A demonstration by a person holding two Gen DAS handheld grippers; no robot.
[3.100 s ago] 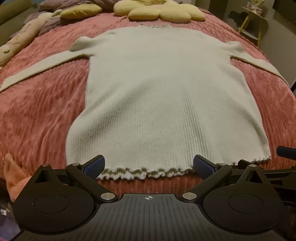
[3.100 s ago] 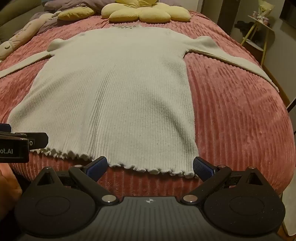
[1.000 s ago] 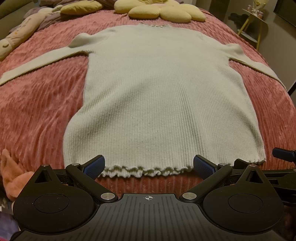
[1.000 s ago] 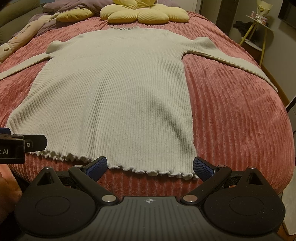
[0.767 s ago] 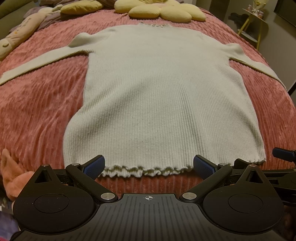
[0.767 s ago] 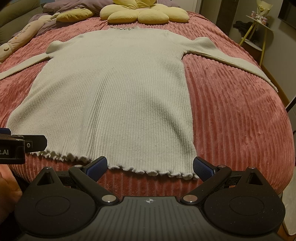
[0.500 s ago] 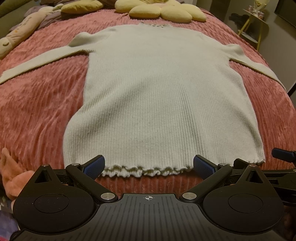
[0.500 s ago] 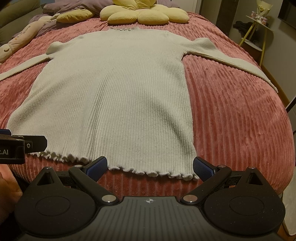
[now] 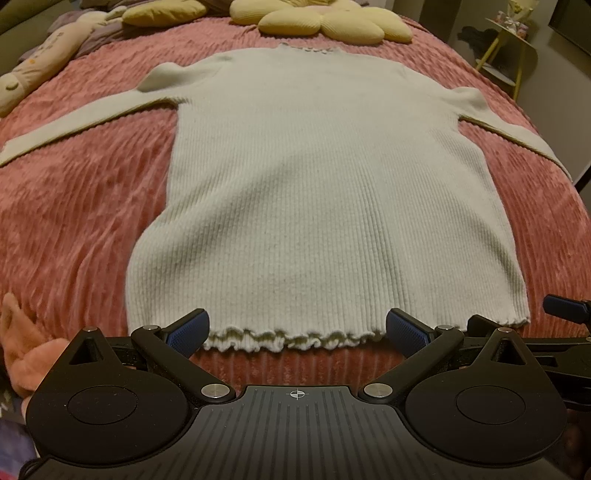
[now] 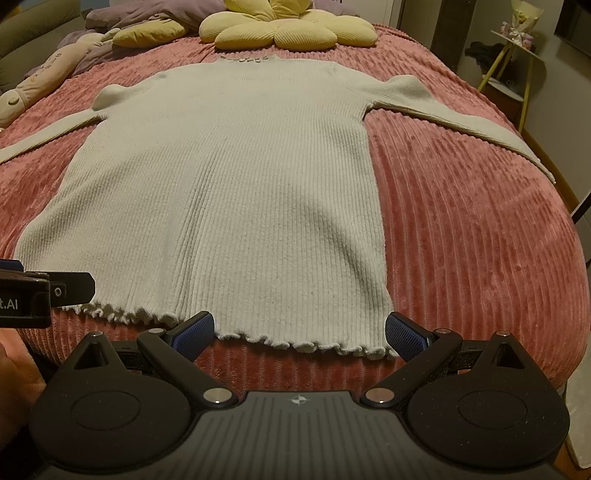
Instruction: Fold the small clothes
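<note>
2 grippers hover at the near edge of a bed (image 9: pixel 74 206), both aimed along a pale ribbed sweater (image 9: pixel 325 192) that lies flat on the pink corded cover. The sweater is spread face up with its frilled hem nearest the cameras, its neck toward the far end, and 1 sleeve stretched out to each side.

The left gripper (image 9: pixel 295 330) has its jaws wide, the 2 blue pads set just short of the hem and touching nothing. The right gripper (image 10: pixel 300 330) is likewise wide apart, empty, its pads in front of the hem's right half; the hem's right corner sits just beside the right-hand pad. In the right wrist view the left gripper's body shows at the left edge, beside the hem's left corner.

A yellow flower cushion (image 10: pixel 280 31) lies beyond the neck, touching or nearly touching it. A plush toy (image 10: pixel 40 88) rests along the bed's far left. A yellow-legged stand (image 10: pixel 517 55) is off the bed to the right.
</note>
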